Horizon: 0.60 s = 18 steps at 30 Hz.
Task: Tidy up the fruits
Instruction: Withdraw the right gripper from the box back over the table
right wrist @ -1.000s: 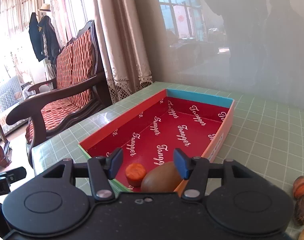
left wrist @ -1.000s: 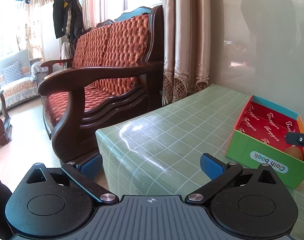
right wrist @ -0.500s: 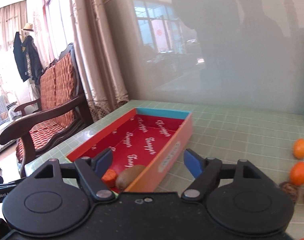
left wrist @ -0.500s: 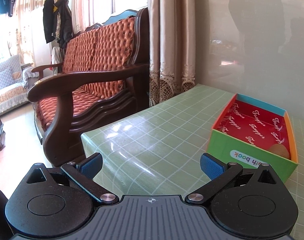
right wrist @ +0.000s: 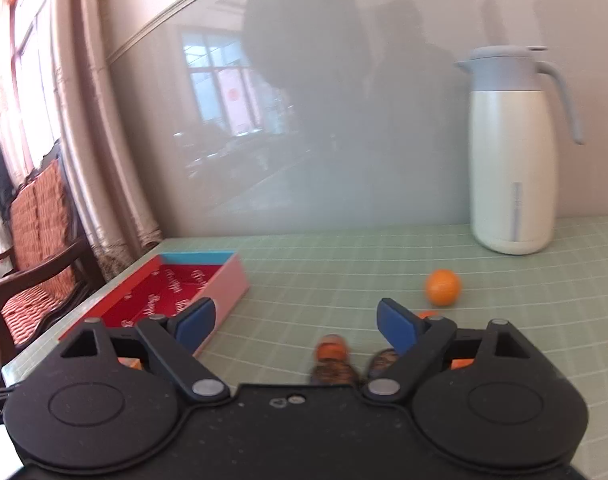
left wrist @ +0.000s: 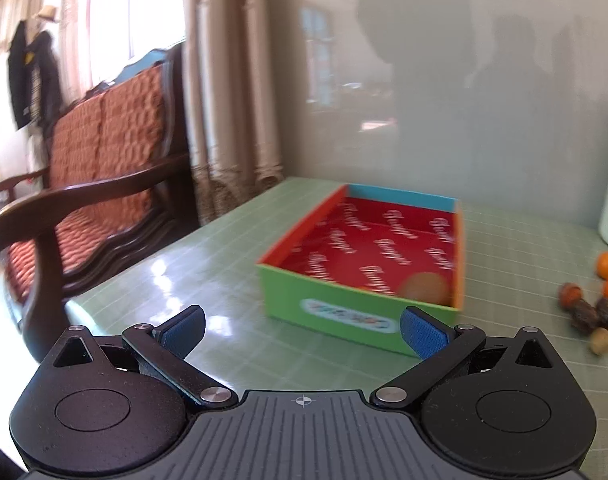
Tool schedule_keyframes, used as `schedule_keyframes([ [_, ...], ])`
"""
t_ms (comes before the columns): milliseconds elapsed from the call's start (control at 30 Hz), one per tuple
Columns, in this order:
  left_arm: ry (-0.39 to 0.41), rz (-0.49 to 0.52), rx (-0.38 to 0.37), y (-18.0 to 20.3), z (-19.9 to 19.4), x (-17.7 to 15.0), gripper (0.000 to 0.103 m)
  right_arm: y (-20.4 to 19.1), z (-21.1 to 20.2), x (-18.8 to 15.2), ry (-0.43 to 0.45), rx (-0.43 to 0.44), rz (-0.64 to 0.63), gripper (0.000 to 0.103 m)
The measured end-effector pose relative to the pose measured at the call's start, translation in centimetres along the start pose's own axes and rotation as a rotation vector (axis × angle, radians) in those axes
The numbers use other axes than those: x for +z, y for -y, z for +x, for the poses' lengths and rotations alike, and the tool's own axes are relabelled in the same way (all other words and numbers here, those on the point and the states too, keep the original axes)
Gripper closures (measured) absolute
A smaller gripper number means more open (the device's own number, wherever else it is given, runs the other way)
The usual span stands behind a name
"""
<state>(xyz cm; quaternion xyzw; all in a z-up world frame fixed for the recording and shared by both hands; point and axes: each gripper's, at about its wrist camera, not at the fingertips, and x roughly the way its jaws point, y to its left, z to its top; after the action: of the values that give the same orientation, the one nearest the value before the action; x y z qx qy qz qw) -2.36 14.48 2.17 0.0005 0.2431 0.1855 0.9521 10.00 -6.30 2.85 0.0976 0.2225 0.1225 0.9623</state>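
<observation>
Blurred fruit (right wrist: 331,354) — half-hidden behind right gripper (right wrist: 296,326).

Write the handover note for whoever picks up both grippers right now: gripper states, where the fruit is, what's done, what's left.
Left gripper: open, empty, facing the box.
Right gripper: jaws opening, nothing between them, aimed at the loose fruit.
Done: a brown fruit lies in the box's near corner.
Left: an orange near the jug and a blurred cluster of small orange and brown fruits by the right gripper, all on the table.
</observation>
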Motion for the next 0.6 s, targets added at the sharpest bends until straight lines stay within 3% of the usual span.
schedule_keyframes([
  [333, 0.019, 0.164, -0.176, 9.0, -0.9, -0.3, 0.0, 6.6, -4.1, -0.6, 0.066, -0.185, 0.074, 0.01],
  [600, 0.013, 0.235, -0.269, 14.8, -1.5, -0.9, 0.0, 12.3, -8.2, -1.7, 0.113, -0.306, 0.16, 0.005],
])
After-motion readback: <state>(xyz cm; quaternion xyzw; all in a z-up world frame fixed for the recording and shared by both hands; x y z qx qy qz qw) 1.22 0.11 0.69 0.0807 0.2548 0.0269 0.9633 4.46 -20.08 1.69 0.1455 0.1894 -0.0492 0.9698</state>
